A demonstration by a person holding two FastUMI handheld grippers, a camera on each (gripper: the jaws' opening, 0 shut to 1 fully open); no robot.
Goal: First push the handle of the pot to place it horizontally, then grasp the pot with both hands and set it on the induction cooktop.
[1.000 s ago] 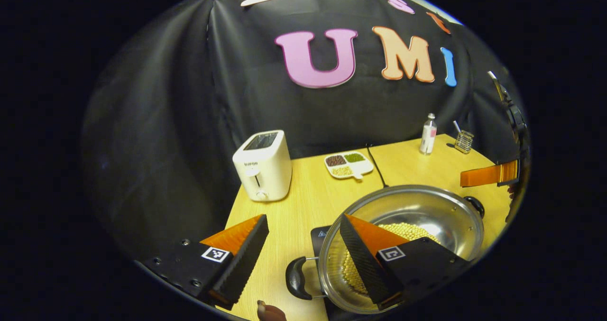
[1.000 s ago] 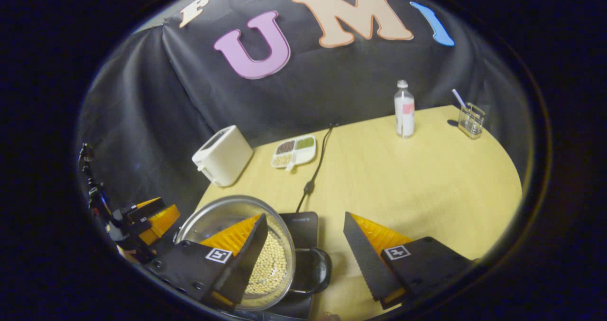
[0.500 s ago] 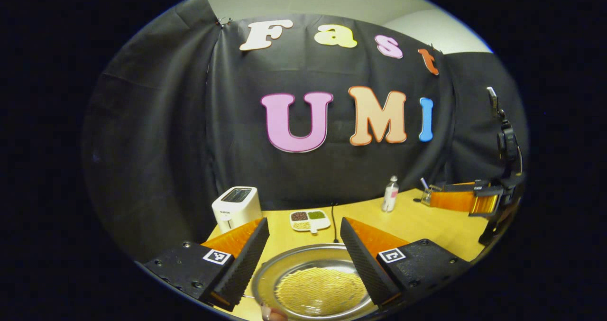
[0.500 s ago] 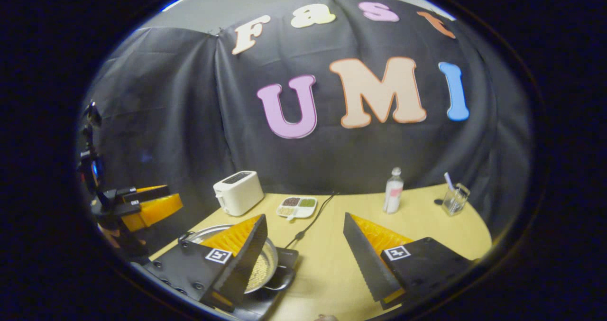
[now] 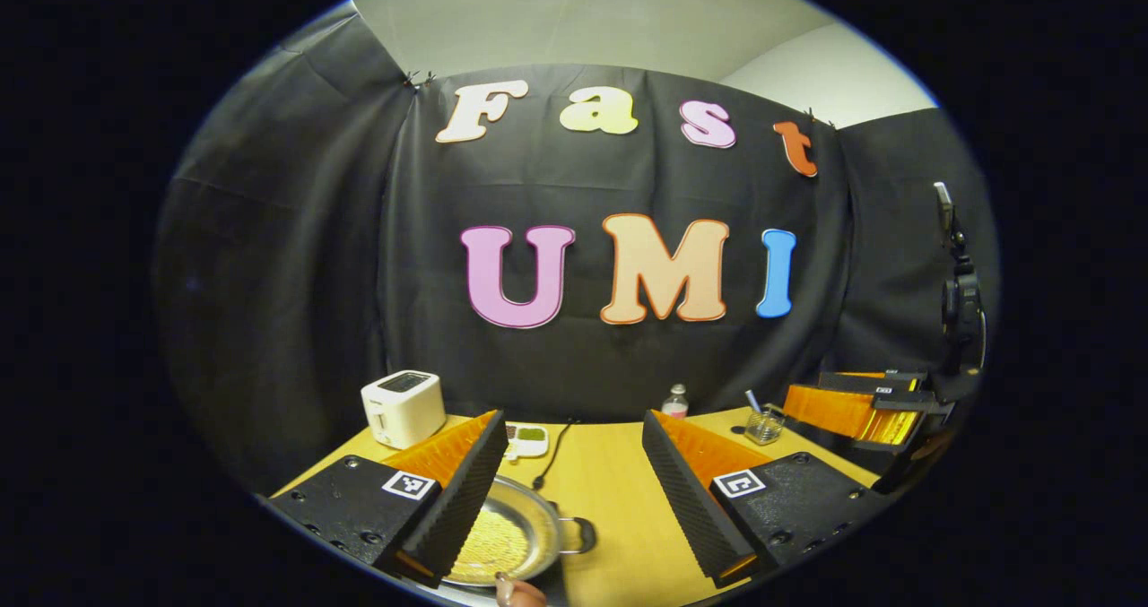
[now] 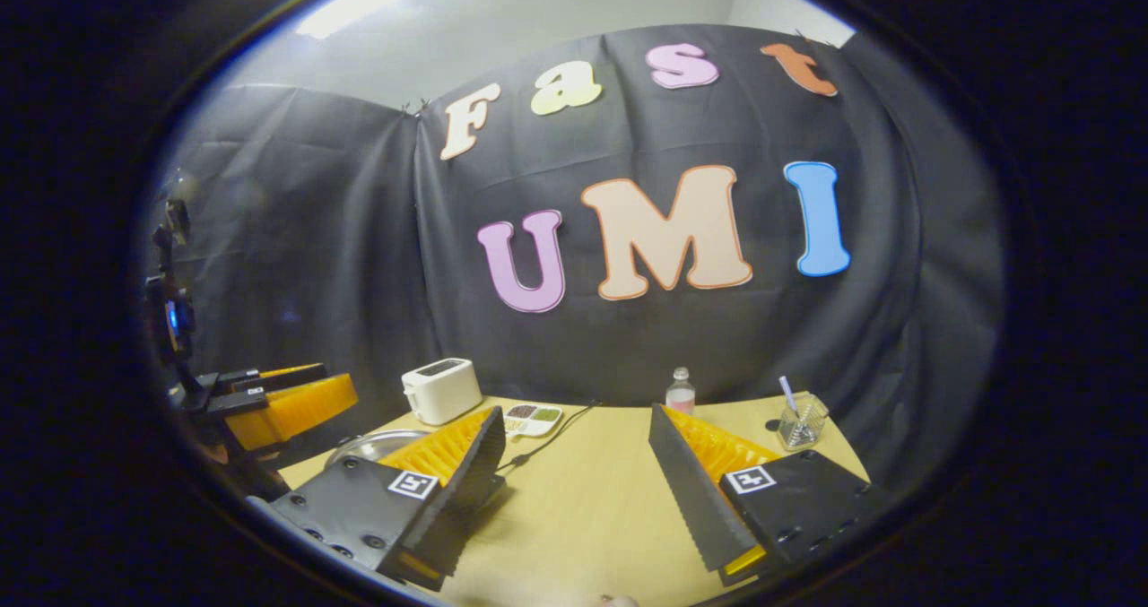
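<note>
Left tongs (image 5: 569, 481): jaws spread wide, nothing between them, raised above the worktop (image 5: 610, 499). Right tongs (image 6: 574, 481): likewise wide apart and holding nothing. In the left gripper view the pot (image 5: 507, 535) sits low, just beyond the left finger – beans inside, one side handle (image 5: 578, 535) pointing right; the dark cooktop (image 5: 543, 585) shows at its near edge. In the right gripper view the pot's rim (image 6: 368, 444) shows behind the left finger. Farther back: a cable (image 6: 547, 437), a divided dish (image 6: 531, 419) of grains, a white toaster (image 6: 441, 390), a bottle (image 6: 680, 392) and a glass holder (image 6: 800, 423) – all standing along the worktop's far side.
</note>
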